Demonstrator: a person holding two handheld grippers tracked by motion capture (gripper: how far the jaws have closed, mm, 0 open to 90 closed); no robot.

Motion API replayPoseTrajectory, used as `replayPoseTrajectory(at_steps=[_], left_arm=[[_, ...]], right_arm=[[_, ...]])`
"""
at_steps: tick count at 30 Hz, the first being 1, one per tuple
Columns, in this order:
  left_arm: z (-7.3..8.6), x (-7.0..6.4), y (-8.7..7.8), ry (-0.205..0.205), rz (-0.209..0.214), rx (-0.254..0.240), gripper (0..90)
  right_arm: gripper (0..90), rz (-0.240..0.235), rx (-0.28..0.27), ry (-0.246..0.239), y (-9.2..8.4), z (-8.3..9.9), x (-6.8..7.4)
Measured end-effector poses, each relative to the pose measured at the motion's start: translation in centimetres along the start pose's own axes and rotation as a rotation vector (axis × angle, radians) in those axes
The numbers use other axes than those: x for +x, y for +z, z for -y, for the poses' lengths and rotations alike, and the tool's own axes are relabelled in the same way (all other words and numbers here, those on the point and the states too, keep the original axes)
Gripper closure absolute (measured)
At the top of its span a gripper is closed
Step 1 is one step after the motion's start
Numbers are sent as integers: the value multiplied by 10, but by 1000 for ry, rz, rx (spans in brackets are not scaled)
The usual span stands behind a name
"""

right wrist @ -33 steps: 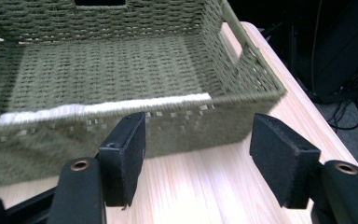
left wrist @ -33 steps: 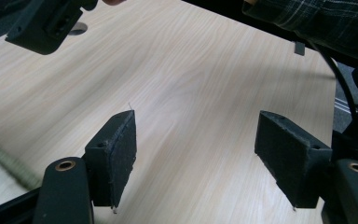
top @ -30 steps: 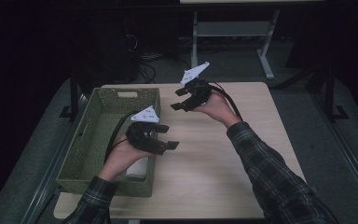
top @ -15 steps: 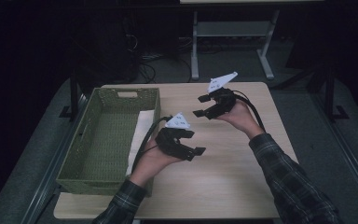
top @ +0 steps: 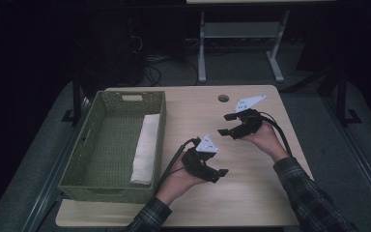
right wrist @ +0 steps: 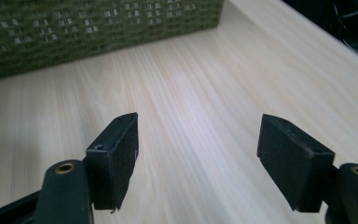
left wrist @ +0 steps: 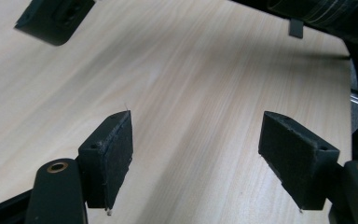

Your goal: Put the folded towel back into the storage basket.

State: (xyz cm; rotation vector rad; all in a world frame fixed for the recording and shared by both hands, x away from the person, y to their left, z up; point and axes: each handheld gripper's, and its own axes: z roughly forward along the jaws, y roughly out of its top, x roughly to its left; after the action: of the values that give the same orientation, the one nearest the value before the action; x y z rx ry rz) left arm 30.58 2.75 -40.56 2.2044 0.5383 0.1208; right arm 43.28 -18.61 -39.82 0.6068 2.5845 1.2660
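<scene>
The folded white cloth [top: 144, 150] lies in the green basket [top: 79, 159], left of the left gripper [top: 211, 170]. Both it and the right gripper [top: 231, 124] hang released and empty, jaws just widening, best lowered evenly to the tabletop [top: 251, 193]. The right gripper view adds the basket's weave close up.

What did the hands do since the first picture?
Both hands slid right, away from the basket. The left gripper and right gripper have just been opening, nothing between their jaws. The white cloth stayed in the basket.
</scene>
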Motion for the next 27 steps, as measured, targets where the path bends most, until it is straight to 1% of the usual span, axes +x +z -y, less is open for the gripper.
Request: replayPoseTrajectory(at_steps=[1,4,6,10,12,13,14,16,17,19,21,22,23,24,26,27], left_arm=[[3,1,3,0,-1,0,253],[13,3,12,0,-12,13,240],[18,4,17,2,-21,24,228],[29,6,28,23,-44,52,201],[33,6,32,33,-48,64,195],[35,6,35,24,-44,65,190],[36,6,36,34,-43,73,185],[41,6,40,37,-48,77,180],[42,6,42,41,-50,76,178],[46,7,44,27,-46,66,178],[48,9,44,32,-44,71,178],[50,9,46,22,-44,66,175],[52,10,47,27,-41,70,172],[53,11,47,40,-43,65,162],[53,11,47,42,-43,64,161],[54,10,47,46,-45,64,158]], right_arm=[[286,3,3,13,0,6,1],[276,8,25,27,1,21,3],[273,8,37,45,2,29,4],[257,11,61,69,5,48,8],[248,19,69,74,7,57,10],[245,19,76,85,7,61,11],[241,22,81,86,9,65,11],[231,28,90,97,10,71,14],[228,33,93,93,12,75,15],[219,38,102,99,15,81,17],[203,46,115,98,19,87,18],[201,59,108,95,19,89,20],[203,60,95,94,19,90,20],[203,61,97,95,19,90,20],[202,62,89,94,19,91,20],[202,65,88,102,19,91,21]])
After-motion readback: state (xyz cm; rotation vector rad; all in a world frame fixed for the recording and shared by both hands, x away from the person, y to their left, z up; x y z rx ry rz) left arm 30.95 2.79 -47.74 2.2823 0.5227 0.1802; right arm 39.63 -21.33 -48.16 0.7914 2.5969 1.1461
